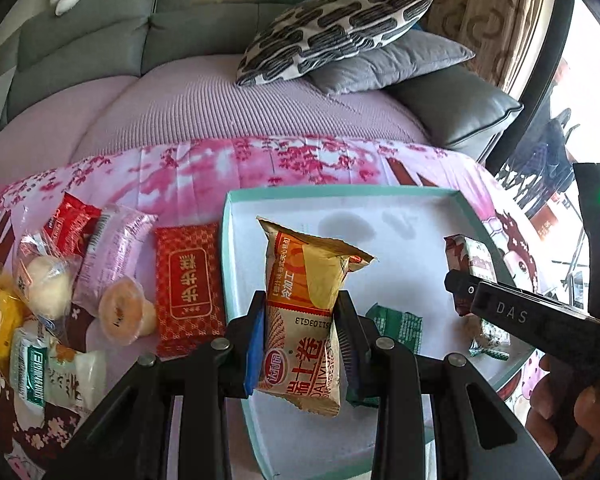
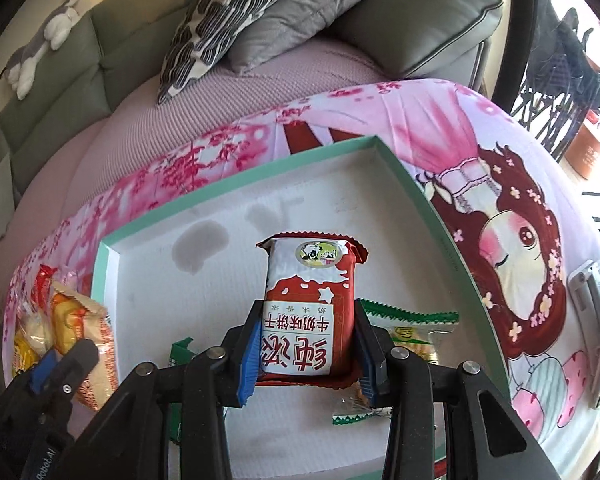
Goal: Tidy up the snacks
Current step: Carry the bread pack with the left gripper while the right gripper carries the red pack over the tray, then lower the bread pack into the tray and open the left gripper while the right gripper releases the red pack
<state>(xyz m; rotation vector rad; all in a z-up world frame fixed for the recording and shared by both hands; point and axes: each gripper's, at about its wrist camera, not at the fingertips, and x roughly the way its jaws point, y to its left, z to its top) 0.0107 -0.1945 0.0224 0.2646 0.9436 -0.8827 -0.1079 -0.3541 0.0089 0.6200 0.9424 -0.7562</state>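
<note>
My left gripper (image 1: 300, 312) is shut on an orange and cream wafer-roll packet (image 1: 306, 304), held upright above the left part of a shallow white tray with a mint green rim (image 1: 340, 192). My right gripper (image 2: 306, 322) is shut on a red and white milk-biscuit packet (image 2: 310, 308), held over the same tray (image 2: 236, 178). In the left wrist view the right gripper (image 1: 466, 292) shows at the right with that packet (image 1: 470, 258). In the right wrist view the left gripper (image 2: 68, 364) and its wafer packet (image 2: 84, 332) show at the lower left. Green-edged packets (image 2: 410, 332) lie in the tray.
Left of the tray, on the pink printed cloth (image 1: 204, 168), lie several loose snacks: a red packet (image 1: 190, 288), a pink packet (image 1: 112, 256), a jelly cup (image 1: 126, 314), yellow and white packets. A sofa with cushions (image 1: 332, 36) stands behind. A silver object (image 2: 596, 312) lies at the right.
</note>
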